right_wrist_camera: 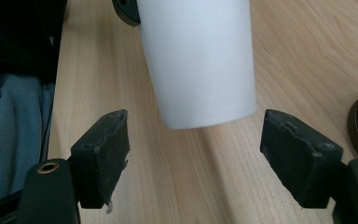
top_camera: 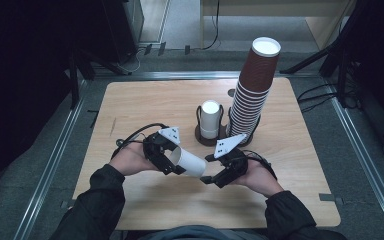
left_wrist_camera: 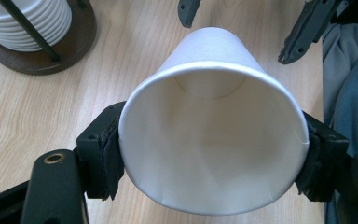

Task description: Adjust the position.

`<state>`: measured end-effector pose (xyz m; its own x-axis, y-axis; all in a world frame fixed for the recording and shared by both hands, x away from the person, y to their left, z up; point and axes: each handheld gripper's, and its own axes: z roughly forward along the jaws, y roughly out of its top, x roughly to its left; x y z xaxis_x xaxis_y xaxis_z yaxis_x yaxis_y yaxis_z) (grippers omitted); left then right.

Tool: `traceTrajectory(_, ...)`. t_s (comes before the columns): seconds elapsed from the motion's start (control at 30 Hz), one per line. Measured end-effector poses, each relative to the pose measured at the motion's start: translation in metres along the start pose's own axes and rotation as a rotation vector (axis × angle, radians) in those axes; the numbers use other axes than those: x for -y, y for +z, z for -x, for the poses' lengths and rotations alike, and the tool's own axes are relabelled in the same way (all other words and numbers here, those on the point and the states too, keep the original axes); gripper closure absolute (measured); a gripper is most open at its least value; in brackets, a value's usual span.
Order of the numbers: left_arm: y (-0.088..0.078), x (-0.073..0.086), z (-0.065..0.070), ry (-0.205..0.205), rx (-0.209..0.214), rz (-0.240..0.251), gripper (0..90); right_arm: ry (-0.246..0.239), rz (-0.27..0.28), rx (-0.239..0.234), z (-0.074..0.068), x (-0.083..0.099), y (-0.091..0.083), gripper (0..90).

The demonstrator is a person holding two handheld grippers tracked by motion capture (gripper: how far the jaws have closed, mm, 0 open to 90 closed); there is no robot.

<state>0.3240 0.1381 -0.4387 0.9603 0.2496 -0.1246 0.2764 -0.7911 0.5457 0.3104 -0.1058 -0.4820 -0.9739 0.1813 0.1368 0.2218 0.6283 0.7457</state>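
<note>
The desk (top_camera: 145, 100) carries a tall brown cup stack (top_camera: 252, 90) and a holder with white cups (top_camera: 210, 120). Held level above the desk, the white paper cup (top_camera: 190, 161) is clamped at its rim by the left claw (top_camera: 172, 162), visibly ovalled. The right claw (top_camera: 211, 172) stands released around its base; closing hard or off-centre could crush the cup or knock it loose.

A plain white paper cup (top_camera: 191, 162) lies on its side in the air above the desk (top_camera: 130, 105), near the desk's front edge and about midway between its left and right edges. It tapers from a wide open rim at the left to a narrower closed base pointing right. The inside is bare and white, and the rim looks squeezed slightly oval.
</note>
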Motion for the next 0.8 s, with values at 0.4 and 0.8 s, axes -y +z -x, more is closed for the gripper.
traceTrajectory(0.4, 0.017, -0.012, 0.007, 0.026, -0.004, -0.071, 24.3, -0.003, -0.042, 0.012, 0.000, 0.001, 0.007, 24.0)
traceTrajectory(0.8, 0.023, -0.021, 0.018, 0.054, 0.023, -0.079, 24.1, -0.023, -0.070, -0.013, -0.005, -0.002, 0.019, 26.1)
